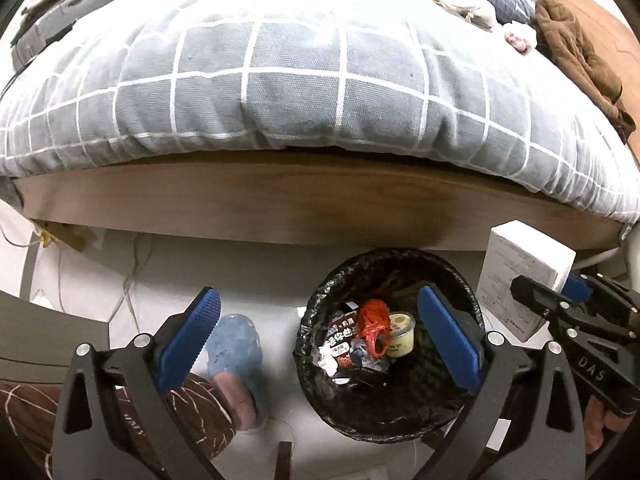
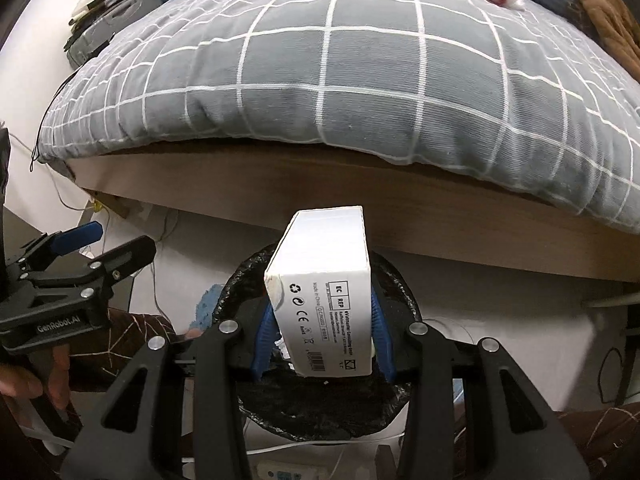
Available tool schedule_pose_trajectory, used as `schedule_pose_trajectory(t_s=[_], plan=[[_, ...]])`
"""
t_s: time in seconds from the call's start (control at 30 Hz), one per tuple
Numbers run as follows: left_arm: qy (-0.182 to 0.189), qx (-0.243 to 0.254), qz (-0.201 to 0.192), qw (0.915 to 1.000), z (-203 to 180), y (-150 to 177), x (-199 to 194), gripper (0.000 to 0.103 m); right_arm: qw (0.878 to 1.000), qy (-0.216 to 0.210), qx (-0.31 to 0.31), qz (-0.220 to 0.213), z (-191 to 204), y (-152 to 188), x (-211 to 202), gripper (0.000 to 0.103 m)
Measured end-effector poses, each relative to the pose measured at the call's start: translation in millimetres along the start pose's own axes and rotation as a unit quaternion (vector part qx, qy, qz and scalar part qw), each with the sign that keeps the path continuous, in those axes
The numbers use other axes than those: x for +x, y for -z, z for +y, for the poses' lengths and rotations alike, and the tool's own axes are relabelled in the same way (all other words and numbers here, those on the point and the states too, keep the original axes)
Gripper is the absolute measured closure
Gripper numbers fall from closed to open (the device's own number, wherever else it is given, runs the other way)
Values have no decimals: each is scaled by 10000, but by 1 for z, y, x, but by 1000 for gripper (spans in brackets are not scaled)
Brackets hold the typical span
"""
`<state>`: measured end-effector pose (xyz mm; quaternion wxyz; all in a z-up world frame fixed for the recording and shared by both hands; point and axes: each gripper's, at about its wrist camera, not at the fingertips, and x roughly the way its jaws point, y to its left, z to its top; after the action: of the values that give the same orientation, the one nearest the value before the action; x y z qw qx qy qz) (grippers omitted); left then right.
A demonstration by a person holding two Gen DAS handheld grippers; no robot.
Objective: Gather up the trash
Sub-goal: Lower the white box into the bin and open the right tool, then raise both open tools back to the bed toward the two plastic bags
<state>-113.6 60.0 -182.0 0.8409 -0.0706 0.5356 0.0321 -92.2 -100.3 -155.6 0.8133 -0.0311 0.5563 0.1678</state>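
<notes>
Right gripper (image 2: 322, 332) clenching white printed cardboard box (image 2: 324, 280), hovering over black-bagged round trash bin (image 2: 320, 420) for drop. Left gripper (image 1: 320, 340) standing released, empty, above bin rim.

The left tongs (image 1: 320, 340) are showing matte black, triangulated linkage arms with cut-out windows, silver round screw heads at the pivots and blue, finely ribbed pads (image 1: 190, 340). The right tongs (image 2: 322, 332) are showing the same black frame, silver screws and blue pads (image 2: 264, 336); white letters "DAS" are running along their side. White lettering "GenRobot.AI" is marking the left body. The person is wearing brown trousers (image 1: 196, 412) with thin pale lines and a fuzzy light-blue slipper (image 1: 236, 344).
</notes>
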Motion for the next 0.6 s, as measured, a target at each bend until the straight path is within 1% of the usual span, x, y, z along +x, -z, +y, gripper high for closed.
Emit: schedule_pose_trajectory(t_s=[0.17, 0.2, 0.27, 0.4, 0.47, 0.6], plan=[[-4, 67, -22, 10000, -1, 0, -4, 6, 9997, 227, -12, -49, 4, -3, 4, 60], [-20, 85, -42, 10000, -3, 0, -4, 6, 9997, 234, 3, -81, 3, -4, 2, 57], [-46, 99, -67, 9999, -4, -1, -7, 6, 9994, 280, 9, -188, 1, -5, -2, 43], [-64, 130, -203, 9997, -8, -7, -17, 6, 9980, 419, -41, -467, 0, -11, -17, 33], [-68, 154, -305, 9994, -11, -11, -24, 6, 9970, 461, -23, -622, -2, -15, -25, 25], [42, 177, -468, 9987, -16, -16, -36, 6, 9947, 536, 27, -881, -7, -20, -38, 18]])
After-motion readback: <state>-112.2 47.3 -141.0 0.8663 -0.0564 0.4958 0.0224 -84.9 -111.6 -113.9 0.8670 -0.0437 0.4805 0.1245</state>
